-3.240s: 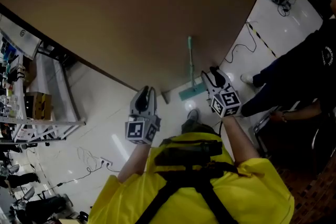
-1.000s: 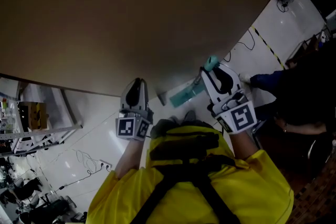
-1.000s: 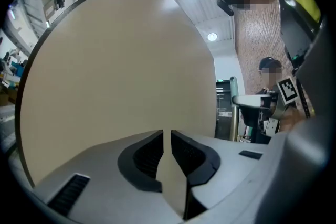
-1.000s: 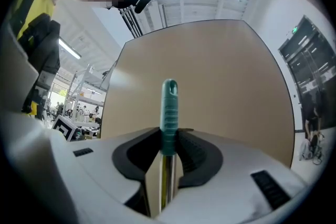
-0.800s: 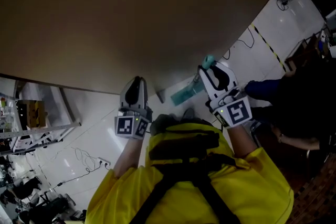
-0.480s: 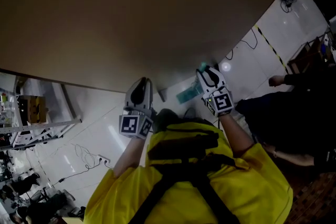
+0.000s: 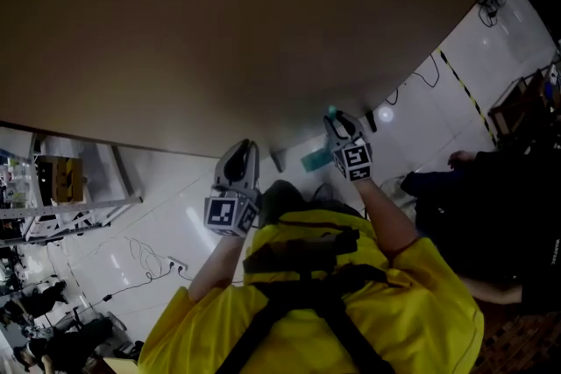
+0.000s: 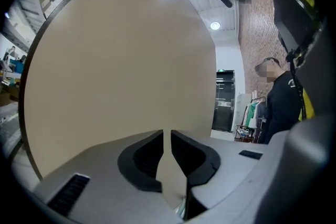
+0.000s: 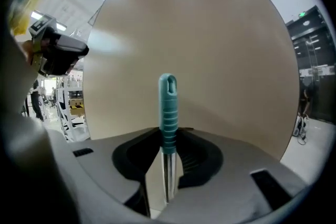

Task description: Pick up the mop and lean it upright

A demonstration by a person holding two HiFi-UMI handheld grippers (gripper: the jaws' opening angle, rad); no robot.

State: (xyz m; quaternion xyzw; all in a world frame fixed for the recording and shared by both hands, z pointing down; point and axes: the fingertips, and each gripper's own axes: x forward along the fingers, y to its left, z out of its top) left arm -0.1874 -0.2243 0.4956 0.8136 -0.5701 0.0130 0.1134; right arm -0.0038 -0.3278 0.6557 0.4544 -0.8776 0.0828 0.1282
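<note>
The mop has a teal ribbed grip (image 9: 168,113) on a metal shaft (image 9: 167,176). My right gripper (image 9: 168,140) is shut on the handle just below the grip, and the handle stands upright in front of the tan wall (image 9: 210,39). In the head view the right gripper (image 7: 338,122) is held out close to the wall, the handle tip (image 7: 331,111) pokes out above it, and the teal mop head (image 7: 316,159) rests on the white floor at the wall's foot. My left gripper (image 7: 244,151) hangs to the left, shut and holding nothing; the left gripper view shows only wall (image 8: 115,60) ahead.
A person in dark clothes (image 7: 495,215) stands at the right. Metal shelving (image 7: 74,188) with boxes lines the left. Cables (image 7: 149,263) trail over the floor, and a black-yellow tape line (image 7: 460,85) runs along it at the far right.
My right gripper, shut on the mop handle, has moved away from me toward the wall. The left gripper has hardly shifted. The dark-clothed person has moved further right.
</note>
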